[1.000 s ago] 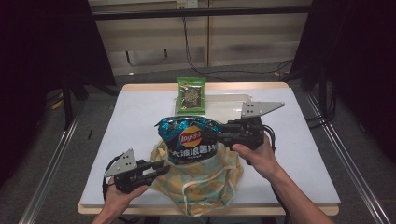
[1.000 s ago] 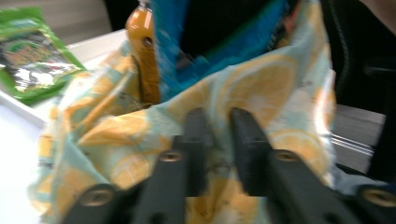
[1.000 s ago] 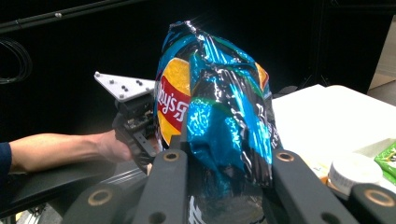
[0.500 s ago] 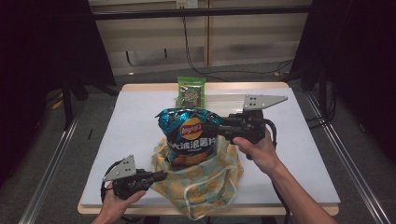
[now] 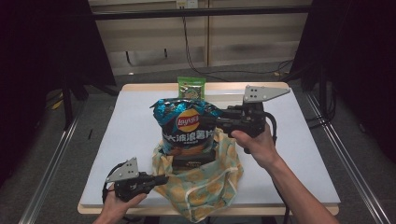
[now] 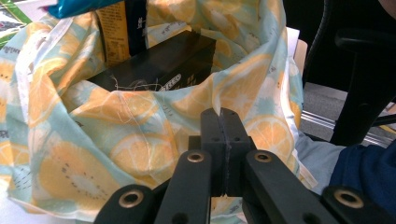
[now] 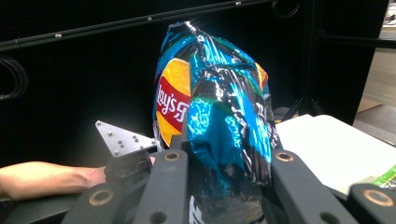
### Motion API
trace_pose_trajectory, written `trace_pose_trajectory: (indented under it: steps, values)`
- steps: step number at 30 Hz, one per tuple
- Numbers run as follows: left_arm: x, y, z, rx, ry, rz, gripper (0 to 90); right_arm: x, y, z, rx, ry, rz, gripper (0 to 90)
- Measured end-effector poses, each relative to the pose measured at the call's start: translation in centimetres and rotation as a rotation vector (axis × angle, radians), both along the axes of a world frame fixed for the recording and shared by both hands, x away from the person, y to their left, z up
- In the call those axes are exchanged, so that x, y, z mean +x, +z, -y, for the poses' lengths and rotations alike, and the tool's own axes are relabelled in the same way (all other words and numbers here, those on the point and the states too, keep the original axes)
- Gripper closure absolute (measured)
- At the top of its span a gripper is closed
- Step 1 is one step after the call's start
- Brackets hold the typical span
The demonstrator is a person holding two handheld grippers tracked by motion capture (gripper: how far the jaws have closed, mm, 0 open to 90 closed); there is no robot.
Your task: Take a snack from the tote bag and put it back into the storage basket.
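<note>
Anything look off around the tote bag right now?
Nothing spilled or damaged. The chip bag stands tall, mostly above the fruit-print bag, crumpled where the right hand-held gripper squeezes it. The left hand-held gripper pinches the bag's rim.

The right gripper (image 7: 224, 186) has its 2 black jaws clamped on the lower part of a blue Lay's chip bag (image 7: 215, 107), which stands upright and crinkled between them (red-and-yellow logo facing 9 o'clock). At 8 o'clock, behind the jaws, lies a forearm (image 7: 42, 179) with the left gripper (image 7: 128, 165) and its grey plate. At 4 o'clock a white table (image 7: 336, 149) shows.
</note>
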State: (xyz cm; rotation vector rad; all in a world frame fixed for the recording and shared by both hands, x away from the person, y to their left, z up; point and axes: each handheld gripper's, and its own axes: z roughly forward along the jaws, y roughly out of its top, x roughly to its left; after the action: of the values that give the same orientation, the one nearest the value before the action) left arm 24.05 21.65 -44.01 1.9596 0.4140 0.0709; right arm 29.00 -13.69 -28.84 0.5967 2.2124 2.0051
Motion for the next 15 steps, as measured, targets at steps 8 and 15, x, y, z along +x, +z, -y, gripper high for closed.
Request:
trace_pose_trajectory:
  steps: [8,15]
  values:
    - [0.0,0.1,-0.7,-0.018,0.039,-0.002,80.4,0.6,0.9,0.3,0.017,-0.014,-0.006,76.9]
    - [0.1,0.3,-1.1,-0.050,0.107,-0.003,47.8,0.5,1.4,1.5,0.024,-0.039,-0.006,77.1]
